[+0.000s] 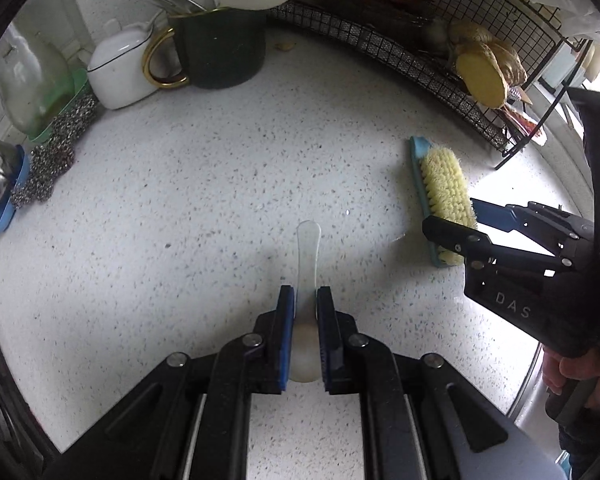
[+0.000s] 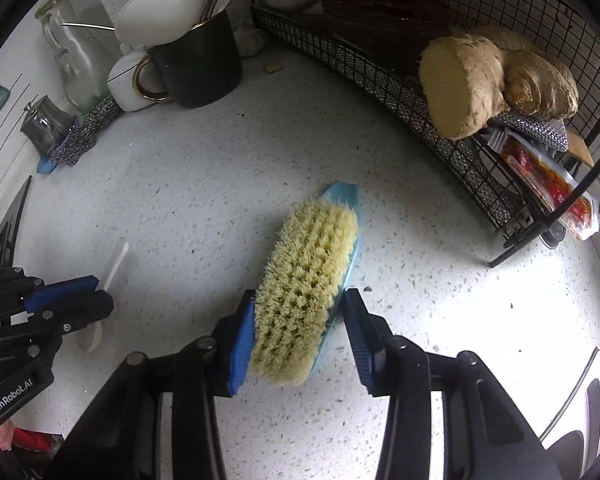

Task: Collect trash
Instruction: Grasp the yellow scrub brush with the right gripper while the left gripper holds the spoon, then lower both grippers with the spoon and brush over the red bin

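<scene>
A clear plastic spoon (image 1: 308, 240) points away from me over the speckled white counter (image 1: 180, 220), and my left gripper (image 1: 305, 290) is shut on it near the bowl end. In the right wrist view the same spoon (image 2: 118, 256) sticks out of that left gripper (image 2: 102, 292) at the left edge. A scrub brush (image 2: 312, 256) with yellow bristles and a light blue back lies on its side on the counter. My right gripper (image 2: 299, 294) straddles its near end, one pad against the bristles and the other fingertip against the blue back. The left wrist view shows this brush (image 1: 444, 176) and right gripper (image 1: 450, 212) at the right.
A dark green mug (image 1: 220, 52) of utensils, a white pot (image 1: 116, 72), a glass bottle (image 2: 72, 56) and steel wool (image 1: 48, 168) crowd the back left. A black wire rack (image 2: 380, 80) with ginger (image 2: 480, 80) and a red sauce packet (image 2: 548, 184) stands at the right.
</scene>
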Demonstrator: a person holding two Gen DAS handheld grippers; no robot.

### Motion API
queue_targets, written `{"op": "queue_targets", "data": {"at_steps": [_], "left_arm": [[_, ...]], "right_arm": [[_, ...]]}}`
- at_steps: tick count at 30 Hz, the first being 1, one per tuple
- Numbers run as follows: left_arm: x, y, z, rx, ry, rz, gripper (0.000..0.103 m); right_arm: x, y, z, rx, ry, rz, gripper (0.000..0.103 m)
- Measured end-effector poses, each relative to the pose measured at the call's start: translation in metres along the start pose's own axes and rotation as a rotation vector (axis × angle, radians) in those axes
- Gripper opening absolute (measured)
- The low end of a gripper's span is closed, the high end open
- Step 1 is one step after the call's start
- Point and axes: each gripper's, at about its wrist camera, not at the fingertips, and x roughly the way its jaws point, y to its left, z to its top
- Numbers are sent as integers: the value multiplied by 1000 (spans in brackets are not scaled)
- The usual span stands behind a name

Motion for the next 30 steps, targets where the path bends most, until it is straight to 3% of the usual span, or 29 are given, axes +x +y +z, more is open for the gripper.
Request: {"op": "queue_targets", "data": {"at_steps": [6,15,22,30], "left_arm": [[-21,8,-20,-1,-20,36,10],[-73,3,-69,-14,-84,29,10],[-118,1,-122,-22,-136,28,10],[-165,6,-194,-24,-182,44,10]], "right_arm": [[-26,14,-22,-10,-11,23,35],[-87,37,-63,-46,-74,0,35],[-128,62,-92,-56,-112,-13,34],[-173,98,-151,-69,-150,-3,34]]}}
